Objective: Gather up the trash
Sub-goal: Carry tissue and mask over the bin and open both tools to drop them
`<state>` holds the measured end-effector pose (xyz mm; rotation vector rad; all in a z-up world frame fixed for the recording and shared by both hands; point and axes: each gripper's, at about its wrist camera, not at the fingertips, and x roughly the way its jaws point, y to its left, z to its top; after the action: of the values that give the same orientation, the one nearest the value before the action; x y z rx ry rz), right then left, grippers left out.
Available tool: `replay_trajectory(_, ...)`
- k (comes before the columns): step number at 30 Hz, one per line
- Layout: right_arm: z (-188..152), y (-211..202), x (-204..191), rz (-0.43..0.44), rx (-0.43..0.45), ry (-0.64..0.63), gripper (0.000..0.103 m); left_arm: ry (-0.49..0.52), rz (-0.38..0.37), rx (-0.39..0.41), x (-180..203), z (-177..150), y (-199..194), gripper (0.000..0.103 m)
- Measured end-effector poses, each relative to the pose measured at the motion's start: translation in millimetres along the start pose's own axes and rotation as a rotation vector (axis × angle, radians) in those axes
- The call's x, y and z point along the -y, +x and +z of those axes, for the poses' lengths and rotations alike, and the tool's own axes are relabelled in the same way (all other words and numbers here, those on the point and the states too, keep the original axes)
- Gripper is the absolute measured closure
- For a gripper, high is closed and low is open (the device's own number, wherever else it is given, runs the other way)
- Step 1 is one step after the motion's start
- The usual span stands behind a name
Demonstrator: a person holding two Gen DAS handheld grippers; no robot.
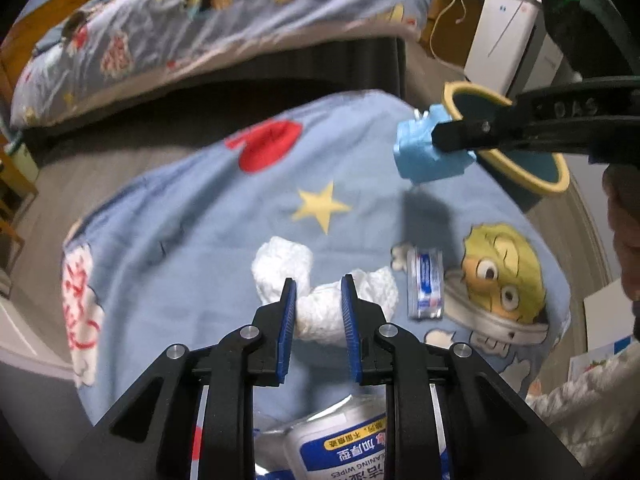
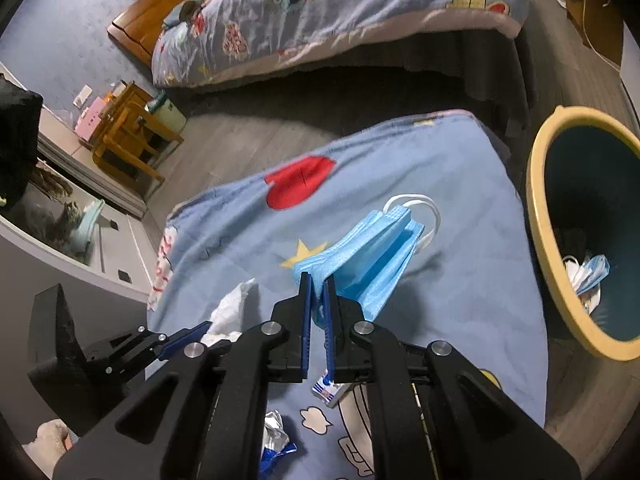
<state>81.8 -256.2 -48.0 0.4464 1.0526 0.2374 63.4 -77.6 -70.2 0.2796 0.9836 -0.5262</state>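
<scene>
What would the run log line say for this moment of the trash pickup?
right gripper: shut on folded blue face mask, raised | left gripper: around crumpled white tissue | yellow-rimmed dark bin: already holds trash

Left gripper (image 1: 319,300): matte black linkage arms, silver round pivot screws, ribbed blue pads on the fingers (image 1: 289,328). Right gripper (image 2: 317,300): same black build, silver screws, blue-lined fingers (image 2: 306,320). Raised "DAS" lettering on its arm, upper right of left view. Bare skin at that view's right edge.

Cartoon-print blue blanket (image 2: 440,168), bed (image 2: 340,12), wooden chair (image 2: 128,136), wood floor (image 2: 224,136)
</scene>
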Motion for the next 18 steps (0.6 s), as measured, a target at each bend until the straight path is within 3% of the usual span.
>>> replay_trajectory(9,5,-13,3,-0.007,0.027,0.013,0.098,0.007,0.005,0.052,-2,11,-17,0.079)
replay_trajectory(14,15,-37,5,-0.005,0.092,-0.003,0.098,0.04,-0.014,0.105,6,47,-45,0.079)
replay_trajectory(18,22,-67,19,-0.018,0.164,-0.007,0.098,0.126,-0.018,0.154,20,84,-65,0.079)
